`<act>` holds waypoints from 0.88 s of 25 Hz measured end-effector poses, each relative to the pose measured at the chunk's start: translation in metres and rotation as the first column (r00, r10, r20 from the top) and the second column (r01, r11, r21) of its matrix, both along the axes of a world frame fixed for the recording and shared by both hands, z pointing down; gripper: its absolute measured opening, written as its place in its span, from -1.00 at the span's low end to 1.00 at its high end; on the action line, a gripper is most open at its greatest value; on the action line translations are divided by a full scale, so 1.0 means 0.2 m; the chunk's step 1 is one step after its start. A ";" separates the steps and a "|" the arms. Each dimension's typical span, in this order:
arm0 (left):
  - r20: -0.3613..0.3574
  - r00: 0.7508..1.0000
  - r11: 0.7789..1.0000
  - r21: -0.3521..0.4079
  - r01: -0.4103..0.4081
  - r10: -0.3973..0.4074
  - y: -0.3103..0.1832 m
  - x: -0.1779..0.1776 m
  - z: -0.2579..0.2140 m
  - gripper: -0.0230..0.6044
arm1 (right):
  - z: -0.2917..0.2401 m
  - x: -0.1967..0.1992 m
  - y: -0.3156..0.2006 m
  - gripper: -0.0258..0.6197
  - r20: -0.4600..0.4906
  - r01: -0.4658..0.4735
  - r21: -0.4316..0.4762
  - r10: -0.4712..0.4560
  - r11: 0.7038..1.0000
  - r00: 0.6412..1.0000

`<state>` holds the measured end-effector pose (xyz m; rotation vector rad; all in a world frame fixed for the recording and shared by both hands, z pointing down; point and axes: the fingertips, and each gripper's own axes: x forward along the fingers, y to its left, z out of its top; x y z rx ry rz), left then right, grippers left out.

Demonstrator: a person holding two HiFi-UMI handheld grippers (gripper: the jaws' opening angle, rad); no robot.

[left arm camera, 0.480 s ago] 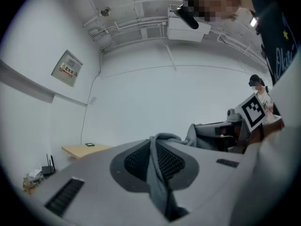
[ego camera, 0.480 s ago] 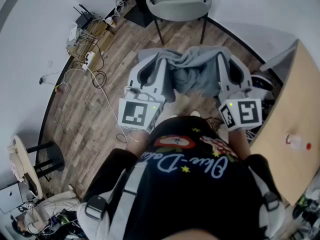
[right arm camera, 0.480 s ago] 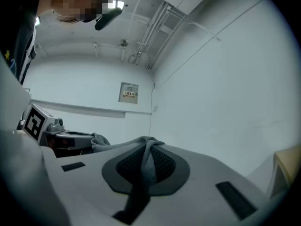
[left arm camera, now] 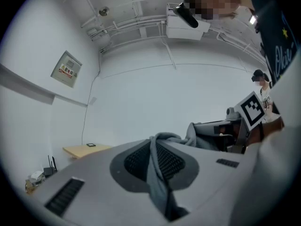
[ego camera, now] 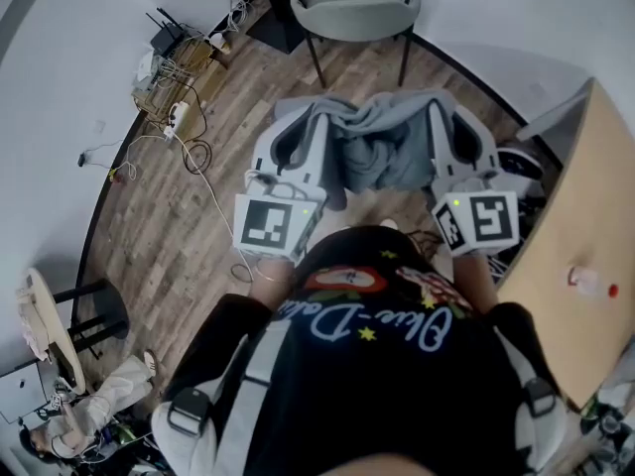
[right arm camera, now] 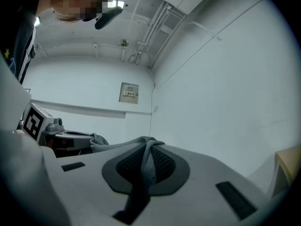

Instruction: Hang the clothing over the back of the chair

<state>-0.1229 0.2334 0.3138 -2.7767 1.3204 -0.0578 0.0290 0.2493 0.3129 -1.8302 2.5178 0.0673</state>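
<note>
- The clothing (ego camera: 382,147) is soft grey cloth, matt and crumpled.
- The left gripper (ego camera: 306,117) and the right gripper (ego camera: 444,115) have smooth, matt, light grey plastic shells.
- Their pads (left arm camera: 135,160) are dark and look rough, like a net.
- The floor (ego camera: 198,236) is brown wood in planks, with a little shine.
- The chair (ego camera: 357,10) has a smooth grey-green seat and thin dark legs that look like metal.
- The table (ego camera: 571,196) has a pale, smooth wood top.
- The person's shirt (ego camera: 397,385) is black cloth.
</note>
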 end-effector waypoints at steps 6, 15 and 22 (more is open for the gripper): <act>0.017 1.000 1.000 0.002 0.004 -0.004 0.01 0.00 -0.01 -0.85 | -0.01 0.00 0.01 -0.89 -0.002 0.003 -0.002 -0.003 1.000 1.000; 0.017 1.000 1.000 0.002 0.014 -0.014 -0.03 0.08 0.02 -0.85 | 0.02 0.08 -0.03 -0.89 0.004 0.003 -0.001 -0.003 1.000 1.000; 0.023 0.999 0.999 0.012 0.034 -0.034 -0.01 0.19 0.02 -0.85 | 0.02 0.19 -0.03 -0.89 0.008 0.022 0.012 -0.022 1.000 1.000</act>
